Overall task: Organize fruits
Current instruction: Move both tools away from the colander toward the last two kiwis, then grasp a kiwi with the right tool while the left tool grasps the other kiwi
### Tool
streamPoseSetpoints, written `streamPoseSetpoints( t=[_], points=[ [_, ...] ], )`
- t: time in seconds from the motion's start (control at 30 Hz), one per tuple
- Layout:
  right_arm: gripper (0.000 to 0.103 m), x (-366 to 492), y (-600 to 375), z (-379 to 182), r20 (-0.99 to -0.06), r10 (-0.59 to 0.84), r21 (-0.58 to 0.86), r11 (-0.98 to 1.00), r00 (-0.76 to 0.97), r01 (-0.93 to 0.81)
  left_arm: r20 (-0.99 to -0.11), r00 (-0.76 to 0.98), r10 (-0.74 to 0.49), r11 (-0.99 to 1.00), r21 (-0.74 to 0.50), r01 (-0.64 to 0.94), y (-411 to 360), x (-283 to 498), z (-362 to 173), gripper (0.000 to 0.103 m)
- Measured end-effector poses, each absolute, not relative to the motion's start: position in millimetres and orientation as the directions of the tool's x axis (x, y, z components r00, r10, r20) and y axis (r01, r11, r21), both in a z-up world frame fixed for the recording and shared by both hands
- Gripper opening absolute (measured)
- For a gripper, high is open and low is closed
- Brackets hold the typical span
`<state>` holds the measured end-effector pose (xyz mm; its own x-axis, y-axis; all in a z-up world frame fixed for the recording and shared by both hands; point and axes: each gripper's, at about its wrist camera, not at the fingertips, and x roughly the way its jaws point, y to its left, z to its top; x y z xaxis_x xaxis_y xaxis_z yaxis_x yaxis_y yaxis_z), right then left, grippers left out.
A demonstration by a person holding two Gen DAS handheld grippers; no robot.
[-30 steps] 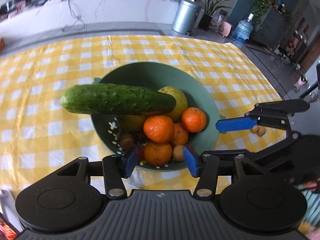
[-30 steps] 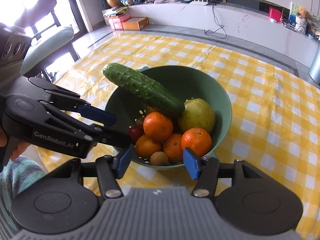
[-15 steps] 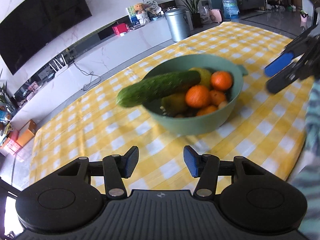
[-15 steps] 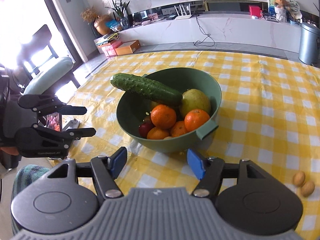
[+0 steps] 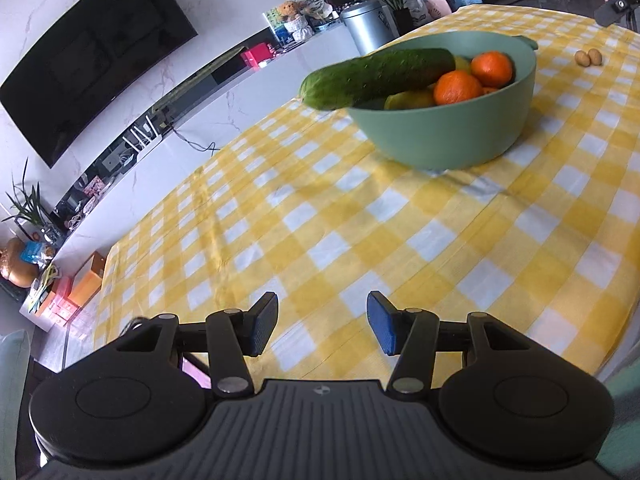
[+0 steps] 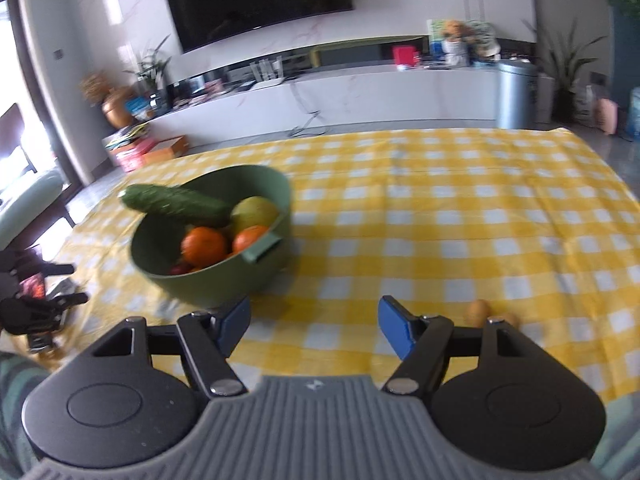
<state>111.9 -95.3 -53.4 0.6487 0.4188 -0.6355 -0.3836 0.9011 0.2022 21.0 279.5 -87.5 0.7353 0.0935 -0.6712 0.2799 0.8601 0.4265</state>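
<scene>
Nearest in each wrist view are the jaws. The left gripper (image 5: 322,328) stands moderately wide and empty, over bare yellow-checked tablecloth (image 5: 360,240). The right gripper (image 6: 314,324) is also empty; its jaws have just been opening and now stand somewhat wider, with only cloth between them.

Change since a second ago: both grippers then hung right over the bowl, fruit just ahead of the pads. Both have since drawn back toward the near table edge, so open cloth separates each from the bowl.

Mid-distance: two small brown fruits (image 6: 478,312) lie on the cloth at about 2 o'clock of the right gripper, just beyond its right finger and partly hidden by it. In the left view they sit far off at 1 o'clock.

Farther: the green bowl (image 5: 452,136) is at 1 o'clock in the left view, 11 o'clock in the right. A cucumber (image 5: 376,78) lies across its rim, overhanging, above oranges (image 5: 458,87) and a yellow-green fruit (image 6: 254,208).

Judgement: neither gripper carries anything, so nothing is in transit. The loose brown pair appears the likely next pick, closest to the right gripper.
</scene>
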Motion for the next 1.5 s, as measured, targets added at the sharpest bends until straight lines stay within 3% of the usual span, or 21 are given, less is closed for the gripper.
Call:
streamPoseSetpoints(
  t=[0.3,0.6,0.67,0.77,0.9,1.07,1.33,1.5],
  points=[
    [0.071,138.7,-116.9,-58.7,-0.681,0.276,0.086,0.95,0.678,-0.3,-0.632,0.768,0.104,0.88,0.418,0.225,284.0,17.0,-69.2,0.06],
    [0.072,165.0,-136.5,-62.3,-0.783,0.172,-0.007,0.959,0.598,-0.285,-0.608,0.793,-0.026,0.88,0.362,0.307,230.6,21.4,-14.8,0.063],
    [0.07,167.4,-137.2,-63.5,-0.807,0.16,-0.043,0.944,0.568,-0.327,-0.625,0.777,-0.073,0.88,0.327,0.346,212.8,26.6,-5.4,0.064],
    [0.058,172.7,-140.4,-65.7,-0.839,0.15,-0.09,0.91,0.524,-0.404,-0.649,0.744,-0.156,0.876,0.258,0.408,185.6,36.2,7.1,0.064],
    [0.057,180.1,-149.9,-69.0,-0.869,0.166,-0.108,0.856,0.465,-0.506,-0.654,0.71,-0.26,0.865,0.168,0.473,147.6,50.6,15.6,0.064],
    [0.048,193.7,-162.7,-78.8,-0.894,0.172,-0.096,0.829,0.415,-0.551,-0.663,0.664,-0.346,0.833,0.11,0.543,100.1,68.3,15.4,0.064],
    [0.046,212.8,-165.4,-92.8,-0.911,0.197,-0.066,0.796,0.361,-0.601,-0.705,0.583,-0.404,0.778,0.07,0.624,32.6,98.8,-4.8,0.064],
    [0.038,223.4,-168.2,-102.2,-0.923,0.213,-0.024,0.798,0.32,-0.602,-0.733,0.538,-0.416,0.771,0.03,0.637,7.2,121.2,-22.4,0.064]
  ],
)
